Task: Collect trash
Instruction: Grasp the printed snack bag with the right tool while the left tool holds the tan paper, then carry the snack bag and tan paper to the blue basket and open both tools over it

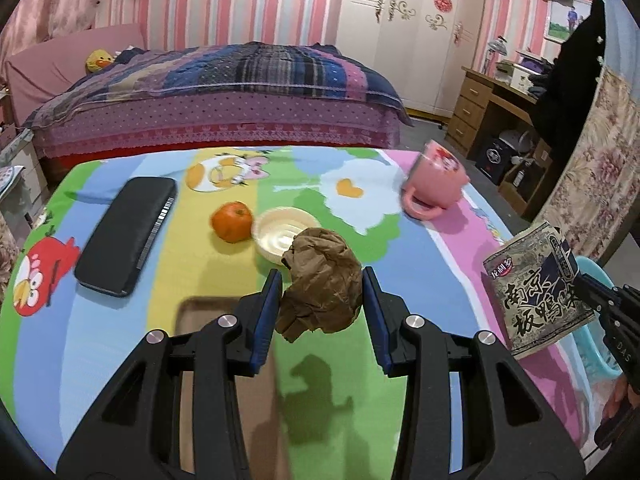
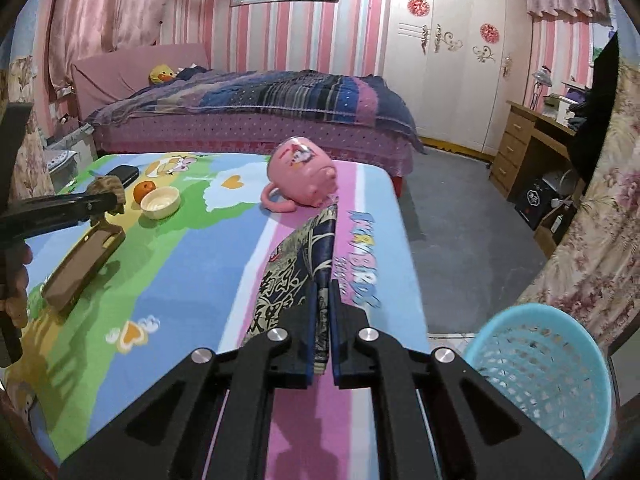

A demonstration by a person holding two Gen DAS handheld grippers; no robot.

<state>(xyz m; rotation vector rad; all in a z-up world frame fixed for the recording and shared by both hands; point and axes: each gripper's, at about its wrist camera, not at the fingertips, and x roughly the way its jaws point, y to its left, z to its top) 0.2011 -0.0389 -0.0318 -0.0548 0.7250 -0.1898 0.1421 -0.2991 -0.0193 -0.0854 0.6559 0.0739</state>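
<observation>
Paper wad (image 1: 320, 280), brown and crumpled, sits pinched in our left gripper (image 1: 320, 300) above the surface's middle. Rightward, our right gripper (image 2: 322, 320) is clamped on the flat snack wrapper (image 2: 296, 264) at the right edge; the blue basket (image 2: 544, 376) waits just beyond, nearer that hand.
</observation>
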